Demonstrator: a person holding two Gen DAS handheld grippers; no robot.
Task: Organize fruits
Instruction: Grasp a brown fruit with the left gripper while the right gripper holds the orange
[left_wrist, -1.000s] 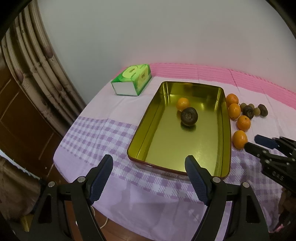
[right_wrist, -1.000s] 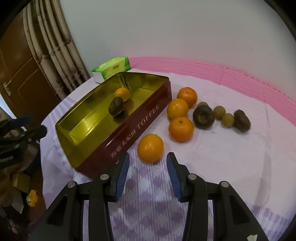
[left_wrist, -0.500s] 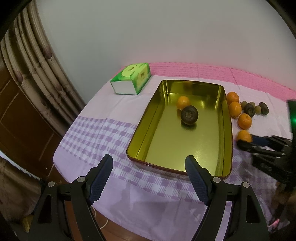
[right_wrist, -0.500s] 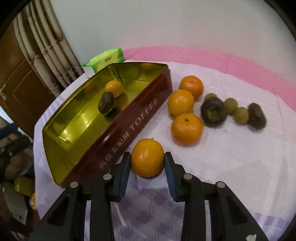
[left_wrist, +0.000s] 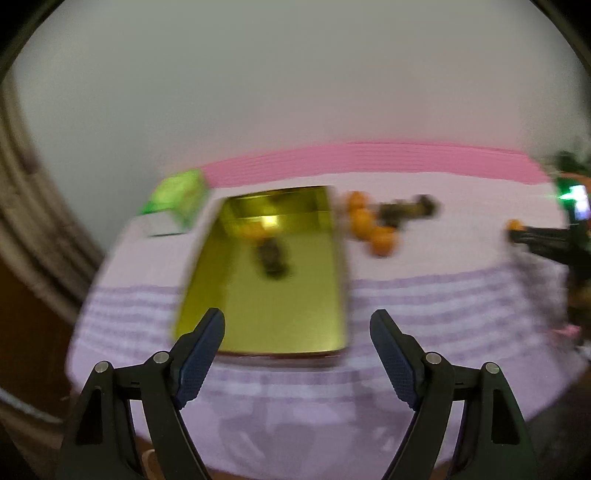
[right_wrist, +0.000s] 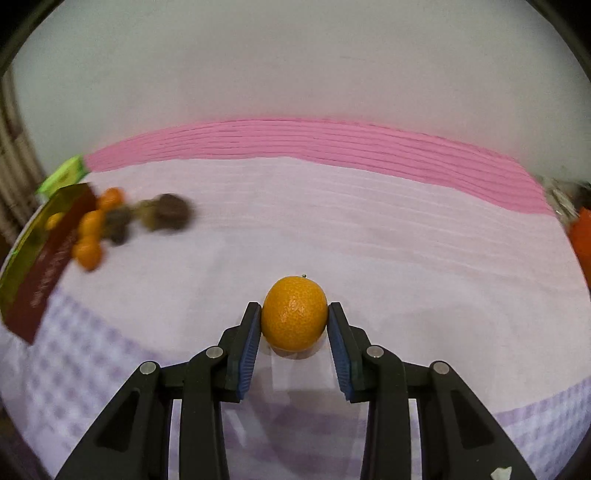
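Gripping one orange (right_wrist: 294, 318) between its blue pads (right_wrist: 246, 350), the right gripper (right_wrist: 294, 326) was clamped on the fruit's two sides, the fingers reaching forward and level over the pale pink and lilac-checked cloth (right_wrist: 332, 229). From that gripper, out toward ten o'clock, lay the rest of the fruit: three loose oranges (right_wrist: 87, 252) in a short row just beside the long red wall of the toffee tin (right_wrist: 48, 258), and next to them a smeared cluster of dark fruits (right_wrist: 168, 214) whose number I could not make out through the blur. One more orange showed inside the tin. A green tissue box (right_wrist: 62, 177) sat beyond the tin's far corner.

The left gripper (left_wrist: 297, 349) stood spread wide with nothing between its fingers, held low over the near edge of the table and pointing at the tin's near end. From there the gold inside of the tin (left_wrist: 273, 306) lay open at twelve o'clock, holding one orange (left_wrist: 251, 230) and one dark fruit (left_wrist: 271, 256), both blurred. At one o'clock were the three loose oranges (left_wrist: 382, 240) and the dark smear (left_wrist: 410, 210) behind them.

Only the left view showed the tin's floor and the right gripper from outside, far off at three o'clock, with the held orange (left_wrist: 514, 224) a small spot at its tip. Only the right view showed that grip sharply, and the lettering on the tin's red side.
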